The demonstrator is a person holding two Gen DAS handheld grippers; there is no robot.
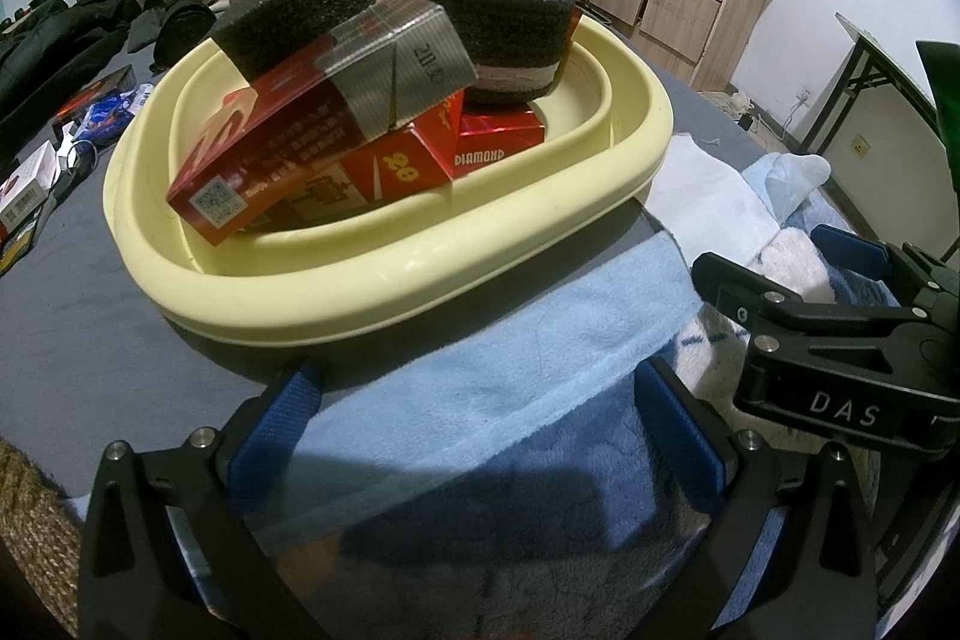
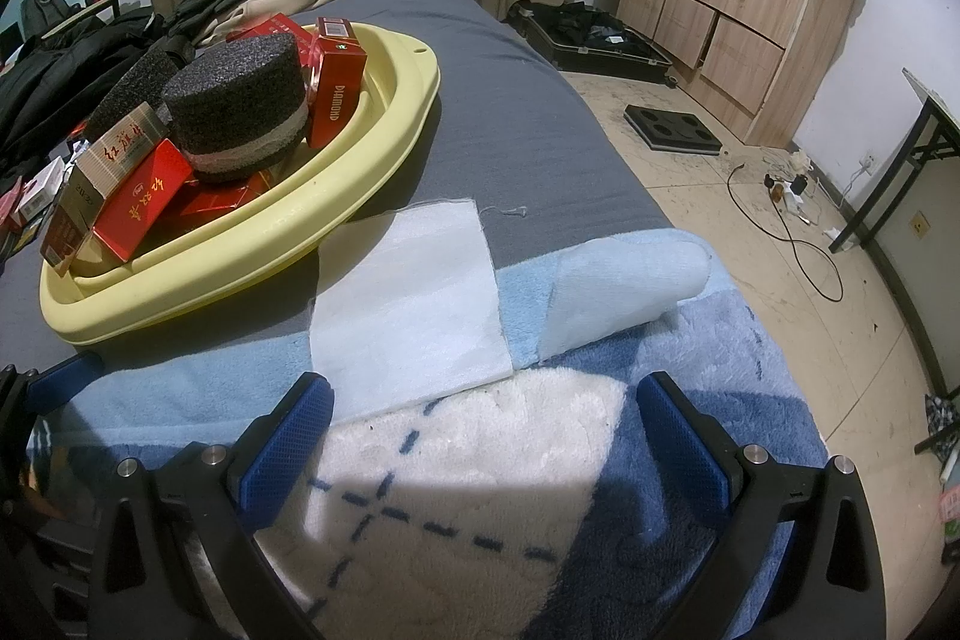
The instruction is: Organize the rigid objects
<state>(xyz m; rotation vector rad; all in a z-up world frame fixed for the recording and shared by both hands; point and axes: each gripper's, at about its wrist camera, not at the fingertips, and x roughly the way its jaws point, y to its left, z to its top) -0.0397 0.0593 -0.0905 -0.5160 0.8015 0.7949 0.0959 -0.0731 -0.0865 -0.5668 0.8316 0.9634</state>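
A pale yellow basin [image 1: 384, 280] sits on the grey bed and holds several red cigarette boxes [image 1: 288, 142] and two black foam blocks, one angular [image 1: 294, 16] and one round [image 1: 498, 28]. It also shows in the right wrist view [image 2: 372, 142], with the round block [image 2: 240, 112] and a red DIAMOND box [image 2: 333, 94]. My left gripper [image 1: 480, 430] is open and empty, low over a blue towel [image 1: 528, 352] just in front of the basin. My right gripper [image 2: 486, 436] is open and empty over a white and blue fluffy towel [image 2: 480, 490].
A white cloth [image 2: 414, 292] lies beside the basin. Dark clothes [image 1: 72, 34] and small boxes [image 1: 36, 184] lie at the left of the bed. The bed's right edge drops to a floor with cables [image 2: 798, 220], a scale [image 2: 672, 127] and an open suitcase [image 2: 594, 34].
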